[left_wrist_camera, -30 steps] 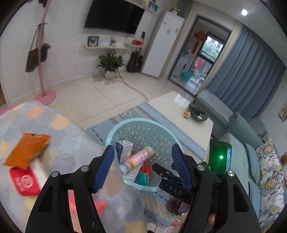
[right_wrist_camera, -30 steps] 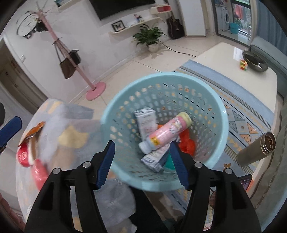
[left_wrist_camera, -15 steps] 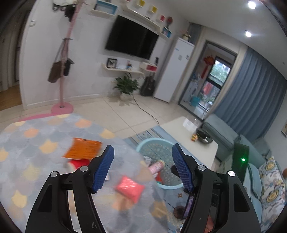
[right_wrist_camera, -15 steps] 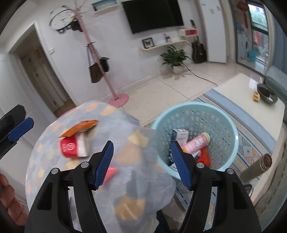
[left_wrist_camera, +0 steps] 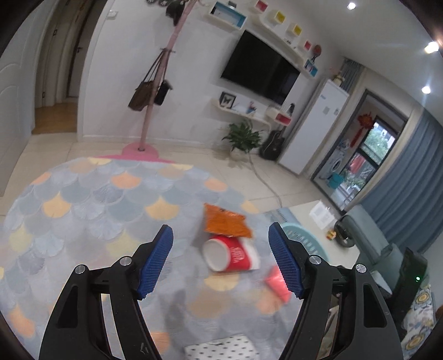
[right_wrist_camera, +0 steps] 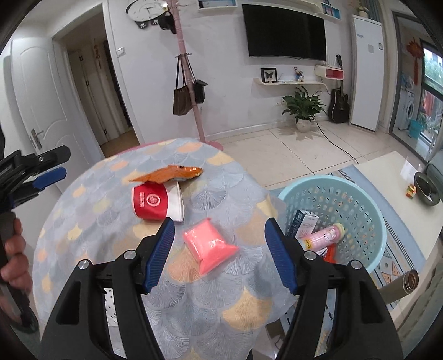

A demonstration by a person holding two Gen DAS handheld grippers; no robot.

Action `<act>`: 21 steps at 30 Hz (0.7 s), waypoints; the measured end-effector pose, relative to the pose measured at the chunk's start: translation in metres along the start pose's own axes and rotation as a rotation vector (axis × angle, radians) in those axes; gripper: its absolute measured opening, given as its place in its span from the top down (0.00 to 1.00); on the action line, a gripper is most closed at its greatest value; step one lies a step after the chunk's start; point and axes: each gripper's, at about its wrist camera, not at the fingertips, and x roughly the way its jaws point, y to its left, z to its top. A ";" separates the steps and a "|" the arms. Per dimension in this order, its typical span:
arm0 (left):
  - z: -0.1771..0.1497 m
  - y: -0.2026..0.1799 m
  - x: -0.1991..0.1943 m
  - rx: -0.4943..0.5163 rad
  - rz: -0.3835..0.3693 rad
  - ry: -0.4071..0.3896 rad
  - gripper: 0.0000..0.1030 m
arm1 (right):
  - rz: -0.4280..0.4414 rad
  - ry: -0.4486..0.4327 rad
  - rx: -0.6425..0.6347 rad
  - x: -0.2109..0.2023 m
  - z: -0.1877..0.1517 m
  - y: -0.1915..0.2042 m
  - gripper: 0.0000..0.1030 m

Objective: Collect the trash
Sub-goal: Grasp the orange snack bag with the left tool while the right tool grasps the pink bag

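On the table (right_wrist_camera: 91, 193), a pink packet (right_wrist_camera: 210, 245) lies between the right gripper (right_wrist_camera: 218, 241)'s parted, empty jaws.

A: From my feed I see white walls (right_wrist_camera: 227, 91), a dark TV (right_wrist_camera: 285, 34) and a clock (right_wrist_camera: 145, 8) above a pink coat stand (right_wrist_camera: 191, 91) hung with bags.

B: I get pale floor tiles (right_wrist_camera: 277, 146), a plant (right_wrist_camera: 303, 106), a guitar (right_wrist_camera: 339, 103), a white fridge (right_wrist_camera: 366, 72), blue curtains (left_wrist_camera: 398, 193), ceiling spots (left_wrist_camera: 351, 5), and an open door (right_wrist_camera: 36, 116) at left.
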 end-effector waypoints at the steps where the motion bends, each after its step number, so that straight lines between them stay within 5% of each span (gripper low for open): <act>1: 0.001 0.003 0.009 0.010 -0.004 0.028 0.32 | 0.004 0.009 -0.005 0.003 -0.002 0.001 0.38; 9: 0.010 -0.009 0.089 0.061 -0.016 0.191 0.28 | 0.044 0.080 0.044 0.029 -0.017 -0.009 0.38; 11: 0.017 -0.009 0.111 0.080 0.011 0.232 0.20 | 0.048 0.092 0.047 0.035 -0.018 -0.009 0.38; 18: 0.024 0.000 0.179 0.054 0.008 0.421 0.21 | 0.076 0.077 0.004 0.046 -0.016 -0.006 0.38; 21: 0.019 -0.001 0.190 0.062 0.039 0.426 0.26 | 0.089 0.102 -0.030 0.058 -0.015 -0.003 0.38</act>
